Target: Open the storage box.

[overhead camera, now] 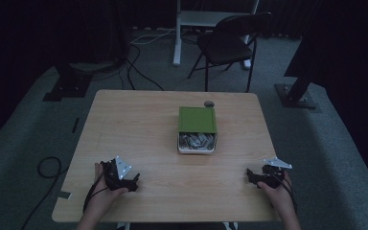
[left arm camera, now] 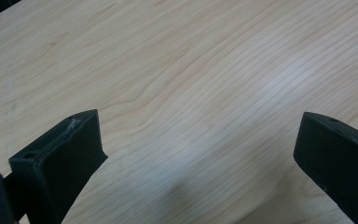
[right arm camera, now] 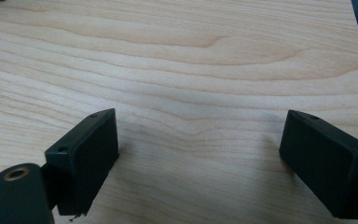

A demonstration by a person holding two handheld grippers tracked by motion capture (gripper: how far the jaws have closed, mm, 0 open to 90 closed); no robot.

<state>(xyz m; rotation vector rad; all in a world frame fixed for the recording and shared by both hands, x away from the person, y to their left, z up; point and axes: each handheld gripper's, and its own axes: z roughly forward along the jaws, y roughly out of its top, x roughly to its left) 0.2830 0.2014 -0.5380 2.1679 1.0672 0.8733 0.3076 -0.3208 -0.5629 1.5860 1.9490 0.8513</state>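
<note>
Resting near the table's front corners, left gripper [overhead camera: 135, 184] and right gripper [overhead camera: 250, 175] both spread, empty. Beyond them at table centre: white rectangular tin [overhead camera: 197, 143] with green lid [overhead camera: 197, 119] slid halfway back (long axis front-to-back, open end facing person). Risk: one-sided push skids it across the light wooden table [overhead camera: 139, 124].

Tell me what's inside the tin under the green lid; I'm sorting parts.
The green lid covers most of the tin. At its open near end, grey metallic pieces show, too small to identify; the rest is hidden.
</note>
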